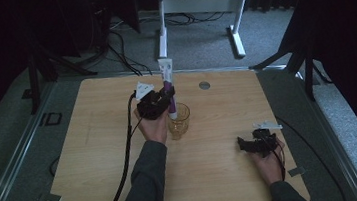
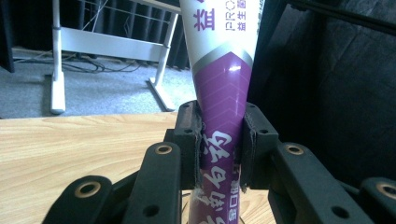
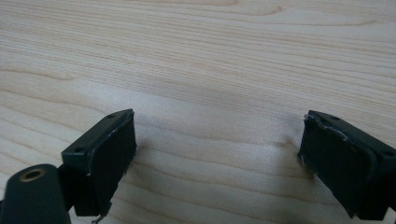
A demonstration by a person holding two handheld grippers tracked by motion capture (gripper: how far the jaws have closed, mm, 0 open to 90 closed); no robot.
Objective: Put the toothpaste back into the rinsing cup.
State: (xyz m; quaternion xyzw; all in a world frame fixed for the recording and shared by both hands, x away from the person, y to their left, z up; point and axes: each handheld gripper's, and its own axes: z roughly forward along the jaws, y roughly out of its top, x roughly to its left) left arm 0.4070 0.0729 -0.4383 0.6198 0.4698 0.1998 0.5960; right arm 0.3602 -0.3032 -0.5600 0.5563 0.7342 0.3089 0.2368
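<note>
High view: left gripper [image 1: 162, 100] sits mid-table, clamped on a purple-and-white tube [image 1: 167, 84]. Tube stands near upright, white flat end up, lower end down inside a clear amber glass cup [image 1: 179, 119]. Cup stands on the wooden table [image 1: 96, 154], just right of the left hand [image 1: 152, 127], which comes up from the bottom with a dark sleeve [image 1: 145, 184]. A black cable [image 1: 125, 166] trails from the left gripper back toward the near edge. Right gripper [image 1: 256, 143] rests low on the table near the right front corner, well apart from the cup and tube, right hand [image 1: 268, 164] behind it. A small round grey insert [image 1: 204, 85] is set in the tabletop near the far edge. White desk legs [image 1: 161, 27] stand on grey carpet beyond the table.

Left gripper view: both black jaws pinch the tube [image 2: 219, 121] on its purple section, pads pressed flat against either side, gap no wider than the tube. White upper part with purple print runs out the top of frame. Table edge and carpet behind.

Right gripper view: right gripper [image 3: 217, 149] has jaws spread wide, nothing between them, bare wood grain under and ahead. Pads look to sit on or just above the table surface; can't tell which.
</note>
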